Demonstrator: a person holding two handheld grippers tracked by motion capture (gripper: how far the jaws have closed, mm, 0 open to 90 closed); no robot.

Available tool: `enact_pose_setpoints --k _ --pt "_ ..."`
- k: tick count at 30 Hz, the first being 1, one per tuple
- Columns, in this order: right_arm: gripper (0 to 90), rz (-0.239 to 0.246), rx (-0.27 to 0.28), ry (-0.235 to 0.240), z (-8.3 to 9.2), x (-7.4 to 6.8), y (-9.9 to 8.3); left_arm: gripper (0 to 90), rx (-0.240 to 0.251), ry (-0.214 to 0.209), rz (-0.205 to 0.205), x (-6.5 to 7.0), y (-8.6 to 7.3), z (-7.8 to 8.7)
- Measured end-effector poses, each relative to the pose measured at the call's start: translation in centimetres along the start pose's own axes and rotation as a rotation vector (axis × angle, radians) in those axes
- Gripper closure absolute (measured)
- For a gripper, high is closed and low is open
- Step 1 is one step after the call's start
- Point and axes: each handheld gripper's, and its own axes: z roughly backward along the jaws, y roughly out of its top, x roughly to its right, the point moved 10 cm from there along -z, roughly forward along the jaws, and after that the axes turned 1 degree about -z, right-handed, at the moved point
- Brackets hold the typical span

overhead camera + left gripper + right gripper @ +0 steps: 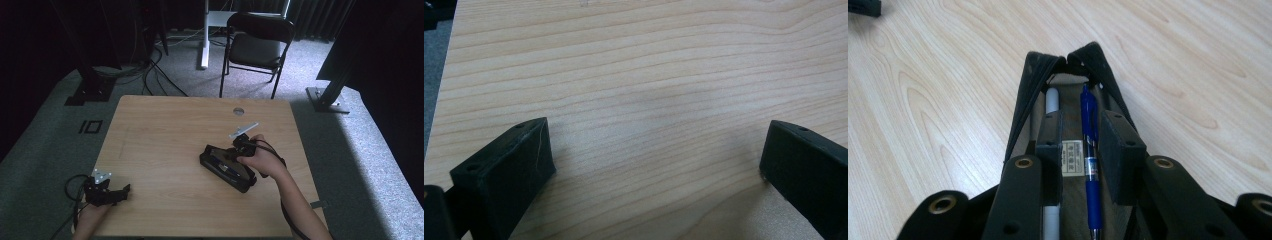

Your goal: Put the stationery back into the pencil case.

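From above, your right hand [262,159] sits right of centre in the frame, pressing the right gripper [240,150] down into a black pencil case [226,167] that lies open on the wooden table [165,135]. The case stretches diagonally from frame centre toward the lower right, with a dark blue pen just visible inside it. A grey three-cornered plate [244,129] sticks up above your knuckles. Your left hand [90,216] rests at the lower left of the frame, near the table's front corner, holding the left gripper [120,192] low over bare wood, well apart from the case. A black folding chair [255,47] stands on the grey carpet beyond the table at the top centre of the frame, and cables [150,70] run across the floor at the upper left.

In the left gripper view, your jaws stand wide apart at the lower left and lower right of the frame, with nothing held and only table grain [649,90] between them.

In the right gripper view, your right gripper [1082,150] is inside the pencil case [1028,95], whose black fabric walls rise to a peak at the top centre of the frame. The jaws are partly closed, with a narrow gap left. A blue pen [1090,150] lies lengthwise in that gap, close beside the right-hand jaw; whether the pads actually press on it cannot be told. A white pen [1051,100] lies along the left wall of the case, partly hidden behind the left-hand jaw, and a small printed label [1073,157] shows on the case floor between the two pens.
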Motion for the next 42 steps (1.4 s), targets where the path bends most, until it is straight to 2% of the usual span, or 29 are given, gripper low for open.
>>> enact_pose_setpoints --k 6,7,9,17,24,33,42 --pt "68.2 -0.001 0.029 0.009 0.3 0.1 0.4 0.9 0.0 0.0 0.0 0.0 0.0 0.0" --pt "64.2 -0.007 0.043 0.011 0.3 0.1 0.6 0.9 0.0 0.0 0.0 0.0 0.0 0.0" --pt "61.8 -0.016 0.061 0.006 0.2 0.2 0.8 0.9 0.0 0.0 0.0 0.0 0.0 0.0" --pt "53.6 -0.034 0.079 0.014 0.1 0.1 1.1 0.9 0.0 0.0 0.0 0.0 0.0 0.0" --pt "51.1 -0.055 0.095 0.019 0.0 0.1 1.1 0.9 0.0 0.0 0.0 0.0 0.0 0.0" --pt "47.8 -0.053 0.12 -0.029 0.6 1.4 0.8 0.9 0.0 0.0 0.0 0.0 0.0 0.0" --pt "45.6 -0.12 0.167 -0.059 0.9 2.9 0.5 0.9 0.0 0.0 0.0 0.0 0.0 0.0"
